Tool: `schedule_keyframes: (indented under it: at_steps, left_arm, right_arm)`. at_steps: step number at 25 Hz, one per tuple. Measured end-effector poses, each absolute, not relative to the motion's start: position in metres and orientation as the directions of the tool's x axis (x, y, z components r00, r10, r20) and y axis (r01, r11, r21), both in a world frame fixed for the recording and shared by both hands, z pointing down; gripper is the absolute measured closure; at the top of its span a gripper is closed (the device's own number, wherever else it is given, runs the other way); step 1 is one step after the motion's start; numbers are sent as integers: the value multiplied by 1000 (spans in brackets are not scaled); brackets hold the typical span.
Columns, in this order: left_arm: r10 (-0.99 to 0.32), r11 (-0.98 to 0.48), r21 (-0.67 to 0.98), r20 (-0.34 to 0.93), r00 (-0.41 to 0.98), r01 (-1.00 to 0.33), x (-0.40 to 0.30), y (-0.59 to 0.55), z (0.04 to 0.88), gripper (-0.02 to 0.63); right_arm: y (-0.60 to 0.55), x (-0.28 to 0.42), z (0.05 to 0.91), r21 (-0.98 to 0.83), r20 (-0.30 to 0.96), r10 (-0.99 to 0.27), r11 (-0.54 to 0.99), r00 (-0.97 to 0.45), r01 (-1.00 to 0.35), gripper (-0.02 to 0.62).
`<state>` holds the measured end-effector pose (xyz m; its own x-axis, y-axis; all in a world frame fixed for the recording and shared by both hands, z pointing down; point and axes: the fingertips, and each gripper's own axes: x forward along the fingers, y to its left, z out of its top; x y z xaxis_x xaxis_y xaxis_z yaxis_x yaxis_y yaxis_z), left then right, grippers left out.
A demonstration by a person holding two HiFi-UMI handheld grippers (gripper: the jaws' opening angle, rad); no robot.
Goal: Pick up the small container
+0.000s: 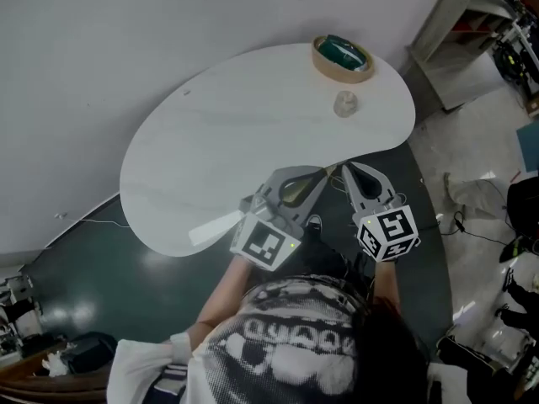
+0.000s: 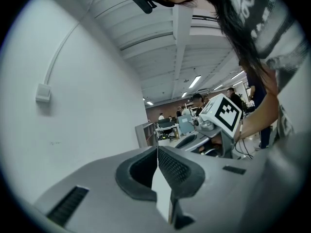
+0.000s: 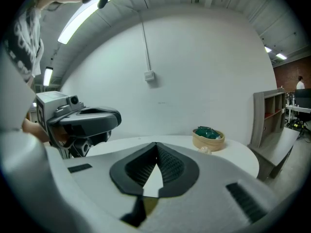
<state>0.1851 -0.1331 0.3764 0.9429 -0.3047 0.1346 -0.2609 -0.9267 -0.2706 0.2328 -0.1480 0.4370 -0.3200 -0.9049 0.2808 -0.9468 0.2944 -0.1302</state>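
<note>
A round wooden container (image 1: 343,57) with something green inside stands at the far right of the white oval table (image 1: 236,133). Just in front of it lies a small pale translucent object (image 1: 345,103). The right gripper view shows the same container (image 3: 209,139) and small object (image 3: 205,150) ahead and a little to the right. My left gripper (image 1: 324,173) and right gripper (image 1: 344,169) hover side by side at the table's near edge, well short of both. Each is shut with nothing between its jaws, as seen in the left gripper (image 2: 157,150) and right gripper (image 3: 156,144) views.
A grey shelf unit (image 1: 459,45) stands beyond the table's right end, seen also as the shelf unit (image 3: 268,111). Dark green floor (image 1: 101,259) lies under the near side. Cables (image 1: 472,234) trail on the floor at right. A white wall (image 3: 194,72) backs the table.
</note>
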Motion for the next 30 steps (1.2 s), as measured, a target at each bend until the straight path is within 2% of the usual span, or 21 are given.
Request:
schedule_keyframes:
  at_steps: [10,21,25,30]
  left_arm:
    - [-377,-904,-278,168,911,-323,221,-167,394,600]
    - [-406,-899,-262,198,892,-352,232,-176,411,600]
    - [-416,-896,-265,210,885,-358,229,-181,414,600]
    - [-413,-897,-267,221,883,-353,225,-188,418,600]
  right_arm:
    - [-199,280,477,-147,298,-875,354,-382,-924,592]
    - [-258,325,544,-95,390,-847,353,-361,-931,578]
    - [-281,337,564,-107,412,-844,331,-345,-938,551]
    - [-306,348,593,-95,454,-831,313,-321,-945,473]
